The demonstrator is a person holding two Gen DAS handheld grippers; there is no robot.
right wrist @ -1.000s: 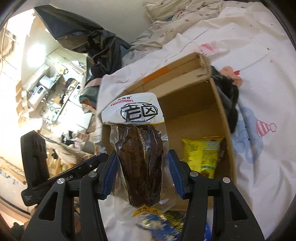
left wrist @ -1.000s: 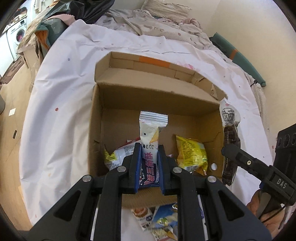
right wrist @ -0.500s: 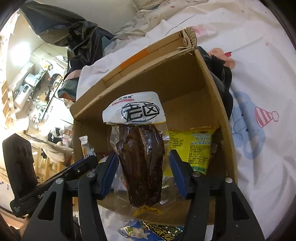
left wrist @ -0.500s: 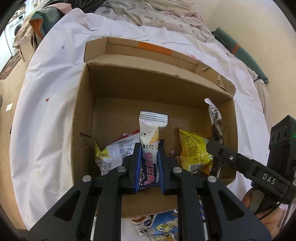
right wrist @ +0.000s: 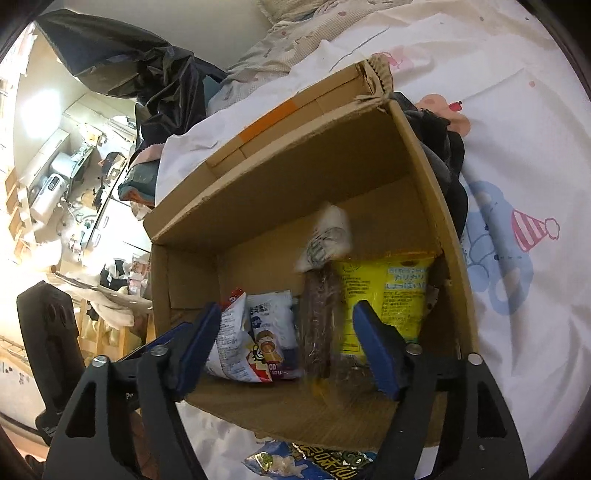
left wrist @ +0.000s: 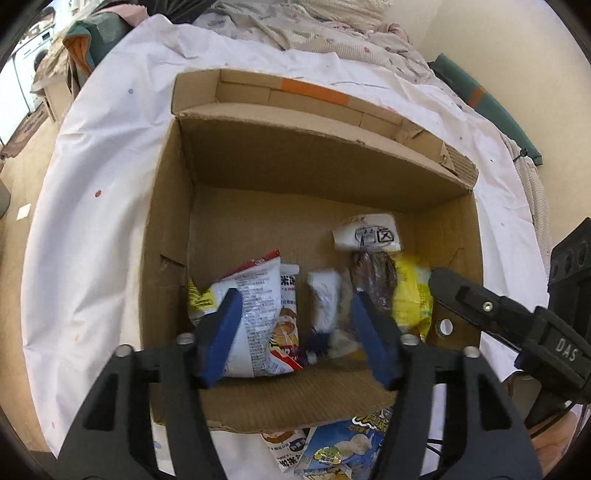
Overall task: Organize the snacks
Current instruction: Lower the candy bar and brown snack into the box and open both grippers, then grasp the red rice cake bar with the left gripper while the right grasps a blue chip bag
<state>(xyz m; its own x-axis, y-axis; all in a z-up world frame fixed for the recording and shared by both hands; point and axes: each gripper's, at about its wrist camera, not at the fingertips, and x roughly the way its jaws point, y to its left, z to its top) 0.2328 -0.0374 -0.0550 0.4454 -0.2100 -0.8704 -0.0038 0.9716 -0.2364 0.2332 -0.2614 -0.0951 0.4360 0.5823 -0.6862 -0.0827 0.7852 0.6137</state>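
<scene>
An open cardboard box lies on the bed sheet with several snack packs inside. My left gripper hangs over its near edge, jaws opening; the small white and purple pack sits blurred between them, untouched by the pads. My right gripper is also opening. The brown meat pack with a white top stands loose and blurred in the box. It leans on a yellow pack. A white and red bag lies at the left.
Loose snack packs lie on the white sheet in front of the box. A dark cloth presses against the box's right wall. Rumpled bedding and a black bag lie beyond. The floor drops off at the left.
Both grippers sank toward the box and opened. The small white and purple pack left the left jaws and the brown meat pack left the right jaws; both now sit inside the box.
</scene>
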